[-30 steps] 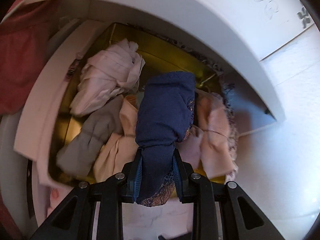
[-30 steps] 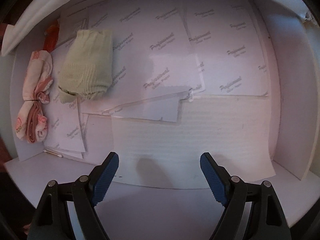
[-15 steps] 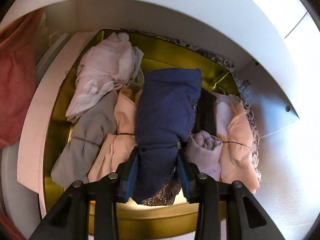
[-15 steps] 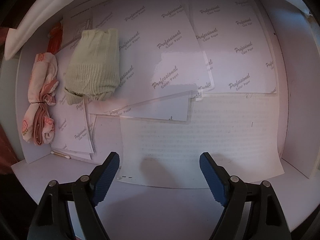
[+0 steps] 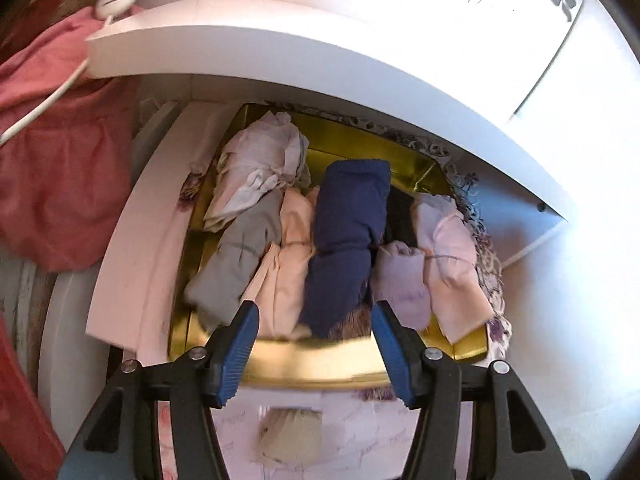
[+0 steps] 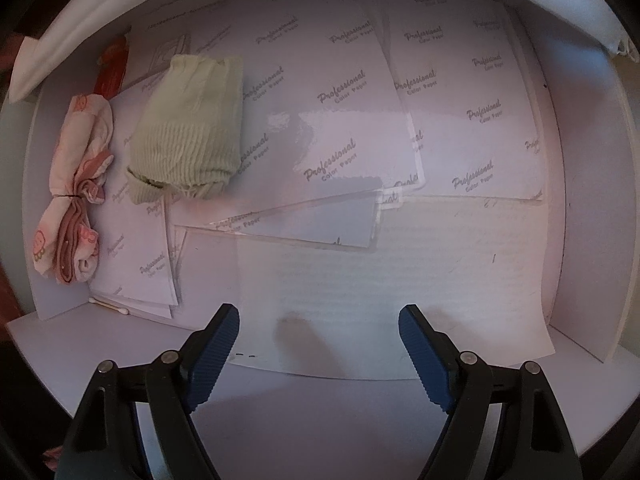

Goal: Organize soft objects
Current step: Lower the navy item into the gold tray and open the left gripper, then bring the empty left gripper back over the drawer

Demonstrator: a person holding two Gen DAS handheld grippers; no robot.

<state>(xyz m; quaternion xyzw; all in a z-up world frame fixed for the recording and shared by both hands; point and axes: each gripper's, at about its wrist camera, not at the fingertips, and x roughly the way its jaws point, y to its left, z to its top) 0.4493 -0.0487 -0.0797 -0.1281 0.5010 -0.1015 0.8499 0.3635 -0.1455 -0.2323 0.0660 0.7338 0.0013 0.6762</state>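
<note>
A gold box (image 5: 316, 364) in a white drawer holds several rolled soft garments. A dark blue roll (image 5: 346, 240) lies in the middle, between a peach roll (image 5: 290, 264) and a lilac roll (image 5: 402, 280). A grey roll (image 5: 234, 268) and a pale pink bundle (image 5: 256, 172) lie to its left. My left gripper (image 5: 314, 346) is open and empty just above the box's near edge. My right gripper (image 6: 319, 350) is open and empty over a white drawer floor lined with paper sheets (image 6: 352, 132). A folded pale green sock (image 6: 190, 126) and a pink patterned roll (image 6: 74, 192) lie at its left.
A white shelf edge (image 5: 280, 52) arches over the box. A red cloth (image 5: 60, 168) and a white cable (image 5: 48, 96) lie at the left. A cotton swab (image 6: 108, 306) and a red item (image 6: 112, 68) sit by the drawer's left wall (image 6: 36, 216).
My left gripper has opened and let go of the dark blue roll, which now lies in the gold box. The gripper has pulled back. The right gripper has barely moved.
</note>
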